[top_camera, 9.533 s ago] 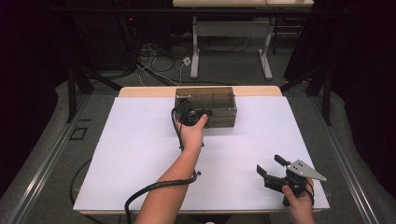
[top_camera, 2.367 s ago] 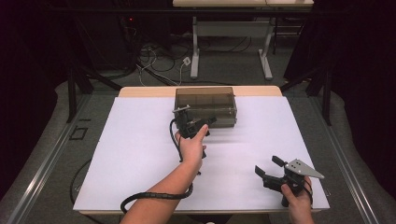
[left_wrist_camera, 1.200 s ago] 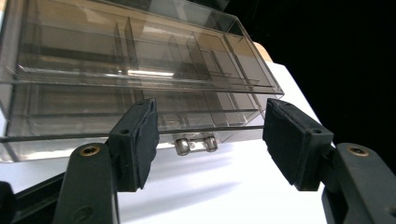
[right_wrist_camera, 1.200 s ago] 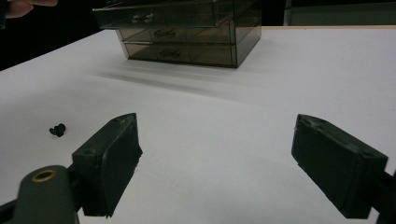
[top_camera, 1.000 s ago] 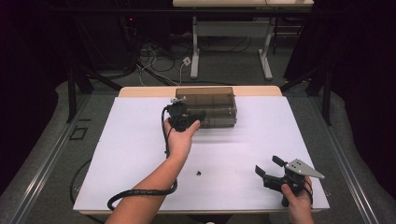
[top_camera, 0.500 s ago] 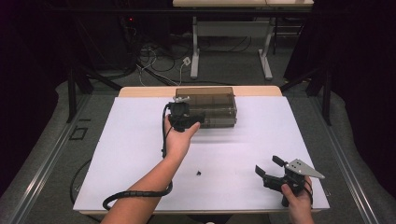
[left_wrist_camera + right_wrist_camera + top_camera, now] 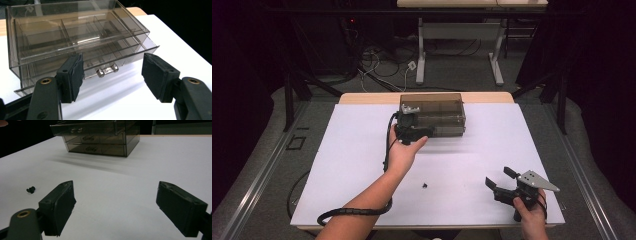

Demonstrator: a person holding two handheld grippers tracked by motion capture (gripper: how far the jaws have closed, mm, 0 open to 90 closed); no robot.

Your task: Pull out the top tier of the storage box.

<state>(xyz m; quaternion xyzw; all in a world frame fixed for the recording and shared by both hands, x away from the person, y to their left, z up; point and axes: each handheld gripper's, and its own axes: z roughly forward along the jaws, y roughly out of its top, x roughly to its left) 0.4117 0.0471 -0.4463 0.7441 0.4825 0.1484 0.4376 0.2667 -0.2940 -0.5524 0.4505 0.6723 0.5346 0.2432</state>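
A smoky clear drawer box (image 7: 436,113) sits at twelve o'clock on the white desk (image 7: 347,150), its top drawer (image 7: 85,58) pulled partly out. The left hand-held gripper (image 7: 411,131) hovers at the box's front left corner, jaws open and empty around the drawer's knob (image 7: 107,70). At five o'clock, the right hand-held gripper (image 7: 501,184) rests open, holding nothing. A small black screw (image 7: 424,185) lies near six o'clock.

From my remote seat: a small black screw (image 7: 425,185) lies alone on the white surface (image 7: 352,150). Beyond the surface's far edge, tangled cables (image 7: 384,60) sprawl across the grey floor (image 7: 462,75), beside the white legs of another desk (image 7: 459,35).
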